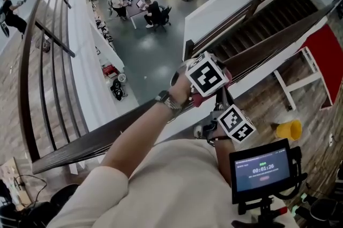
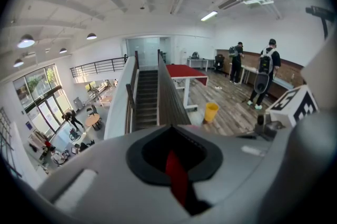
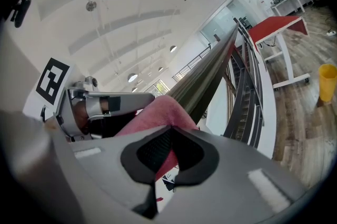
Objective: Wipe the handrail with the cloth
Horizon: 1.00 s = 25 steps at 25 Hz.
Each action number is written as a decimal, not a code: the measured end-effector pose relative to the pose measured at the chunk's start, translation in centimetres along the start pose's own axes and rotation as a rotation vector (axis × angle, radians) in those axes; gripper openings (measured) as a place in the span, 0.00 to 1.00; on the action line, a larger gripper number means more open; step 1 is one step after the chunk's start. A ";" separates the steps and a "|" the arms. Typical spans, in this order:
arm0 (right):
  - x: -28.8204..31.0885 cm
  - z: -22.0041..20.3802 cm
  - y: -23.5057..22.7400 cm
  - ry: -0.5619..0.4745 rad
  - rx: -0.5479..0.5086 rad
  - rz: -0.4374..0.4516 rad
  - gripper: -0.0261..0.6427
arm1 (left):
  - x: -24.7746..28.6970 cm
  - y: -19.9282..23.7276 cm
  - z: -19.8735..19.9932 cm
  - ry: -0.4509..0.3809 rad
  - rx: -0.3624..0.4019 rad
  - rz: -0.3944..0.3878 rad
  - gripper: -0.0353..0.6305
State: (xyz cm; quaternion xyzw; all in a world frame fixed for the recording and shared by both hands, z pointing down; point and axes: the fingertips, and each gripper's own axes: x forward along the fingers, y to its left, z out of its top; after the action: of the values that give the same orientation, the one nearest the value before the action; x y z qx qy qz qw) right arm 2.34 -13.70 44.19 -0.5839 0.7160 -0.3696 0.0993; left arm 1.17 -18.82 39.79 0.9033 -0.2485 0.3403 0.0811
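While left tongs and right tongs clench it, the (pink) cloth drapes handrail.

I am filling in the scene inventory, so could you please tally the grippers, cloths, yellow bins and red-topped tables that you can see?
Grippers: 2 (left gripper, right gripper)
Cloth: 1
Yellow bin: 1
Red-topped table: 1
Total: 5
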 end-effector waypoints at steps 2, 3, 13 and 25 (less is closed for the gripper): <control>-0.3 -0.6 0.5 0.002 0.000 0.001 0.03 | -0.6 -0.2 -0.5 -0.001 0.000 -0.002 0.06; -0.4 -0.8 0.7 0.003 -0.002 0.001 0.03 | -0.9 -0.2 -0.8 -0.001 0.001 -0.001 0.06; -0.9 -2.2 1.8 0.002 -0.009 -0.014 0.03 | -1.9 -0.7 -1.8 -0.023 0.000 -0.023 0.06; -1.8 -3.9 3.0 -0.018 0.041 -0.031 0.03 | -3.3 -1.5 -3.6 -0.019 -0.028 -0.046 0.06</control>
State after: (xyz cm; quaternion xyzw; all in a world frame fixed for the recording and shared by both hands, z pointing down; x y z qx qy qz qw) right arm -1.60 -10.29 44.49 -0.5960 0.6981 -0.3806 0.1118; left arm -2.25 -15.07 40.34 0.9107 -0.2332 0.3262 0.0993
